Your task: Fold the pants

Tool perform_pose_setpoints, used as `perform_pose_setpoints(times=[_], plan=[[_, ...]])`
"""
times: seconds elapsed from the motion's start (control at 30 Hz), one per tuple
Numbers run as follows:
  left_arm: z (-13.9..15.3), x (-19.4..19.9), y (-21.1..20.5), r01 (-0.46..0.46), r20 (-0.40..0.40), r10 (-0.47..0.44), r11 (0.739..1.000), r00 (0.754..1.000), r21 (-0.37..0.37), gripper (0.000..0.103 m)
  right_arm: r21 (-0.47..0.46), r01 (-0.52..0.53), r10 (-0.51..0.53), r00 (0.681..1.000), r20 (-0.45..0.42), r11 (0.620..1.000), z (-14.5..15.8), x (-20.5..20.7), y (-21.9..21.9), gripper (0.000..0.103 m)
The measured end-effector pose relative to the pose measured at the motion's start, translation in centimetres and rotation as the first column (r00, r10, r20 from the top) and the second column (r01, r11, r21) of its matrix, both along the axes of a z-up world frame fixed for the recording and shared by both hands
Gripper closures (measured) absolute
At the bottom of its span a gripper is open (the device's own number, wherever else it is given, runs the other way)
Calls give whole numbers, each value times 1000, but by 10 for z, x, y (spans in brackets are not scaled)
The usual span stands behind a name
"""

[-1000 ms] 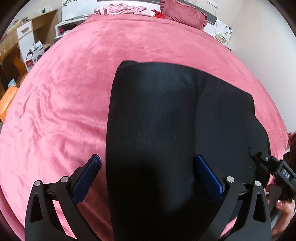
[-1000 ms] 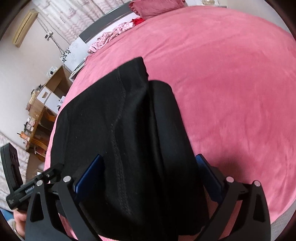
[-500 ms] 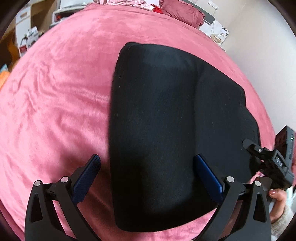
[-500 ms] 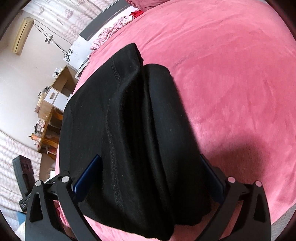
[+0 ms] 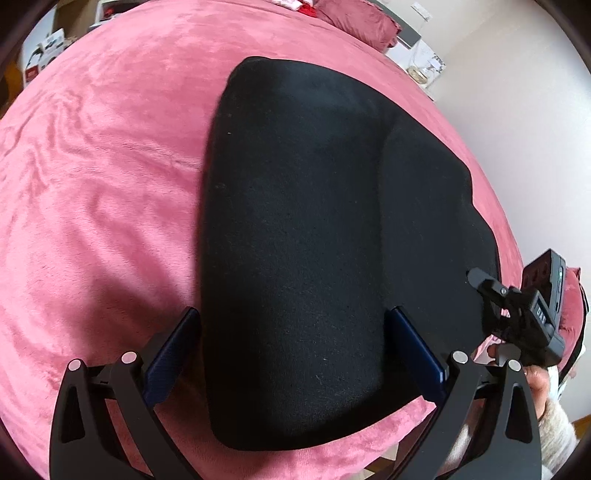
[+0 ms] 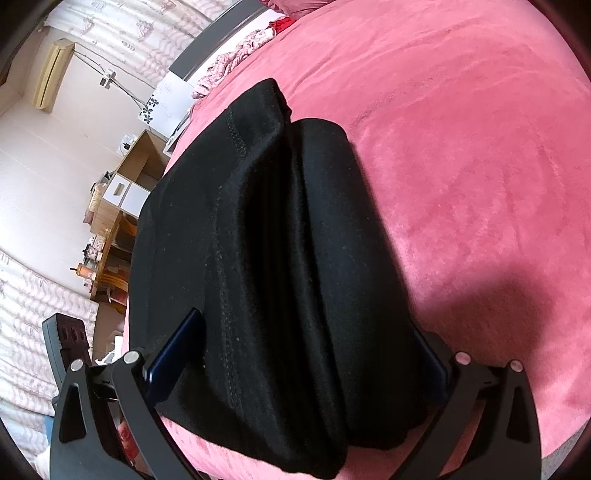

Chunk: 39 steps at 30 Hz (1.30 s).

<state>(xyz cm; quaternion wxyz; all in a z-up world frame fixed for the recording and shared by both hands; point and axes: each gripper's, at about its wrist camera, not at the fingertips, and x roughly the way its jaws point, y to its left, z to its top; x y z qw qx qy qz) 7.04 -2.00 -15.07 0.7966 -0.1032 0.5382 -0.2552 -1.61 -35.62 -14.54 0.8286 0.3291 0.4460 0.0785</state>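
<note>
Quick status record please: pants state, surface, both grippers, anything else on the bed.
pants: black pants, folded into a compact stack, lying flat
surface: pink bedspread
left gripper: left gripper, open, holding nothing, above the stack's near end
right gripper: right gripper, open, holding nothing
other items: dark pink pillow and patterned clothes at the far end

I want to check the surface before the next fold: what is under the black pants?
The black pants lie in folded layers on the pink bed cover, which shows all around them. Whether anything is between the pants and the cover cannot be seen; the cloth hides it.
</note>
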Motion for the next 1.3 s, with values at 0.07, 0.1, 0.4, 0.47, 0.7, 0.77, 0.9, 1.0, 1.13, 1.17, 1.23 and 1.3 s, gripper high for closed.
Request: perform_pose_setpoints(times=[0.07,0.1,0.4,0.47,0.7,0.77,0.9,1.0,1.13,1.17,1.23,1.3], plan=[[-1,1,0,2,-8,-2,1000,1000,-9,3,1,-2,2,1000,7,1000,1,0,2,2],[0,3,0,2,-14,-2,1000,1000,-7,3,5,-5,5,1000,13,1000,1,0,2,2],[10,-6,-22,133,39,-136,989,990,63,12,52,-30,27,999,44,998,3,5,3,28],[12,-5,-14,129,39,-131,990,991,47,21,43,-43,41,998,54,998,6,4,4,35],[33,-18,-11,145,136,-153,987,979,65,54,-57,-91,97,988,119,994,27,0,19,52],[39,-21,-14,145,169,-157,986,973,80,57,-74,-98,108,984,143,992,36,-2,23,54],[58,-30,-12,138,245,-154,987,957,81,60,-80,-102,116,974,197,992,54,-2,26,56],[74,-28,-13,122,311,-140,990,940,76,60,-90,-109,128,963,238,990,66,6,28,56],[88,-14,-17,108,391,-151,986,908,130,60,-111,-124,150,951,271,986,75,33,35,56],[92,-7,-18,100,406,-150,985,902,142,60,-114,-126,153,948,278,986,77,41,37,56],[97,7,-21,82,423,-140,985,896,152,60,-124,-129,161,941,298,984,82,60,40,56],[101,24,-23,64,438,-127,986,890,156,60,-143,-129,170,930,325,981,89,80,43,56]])
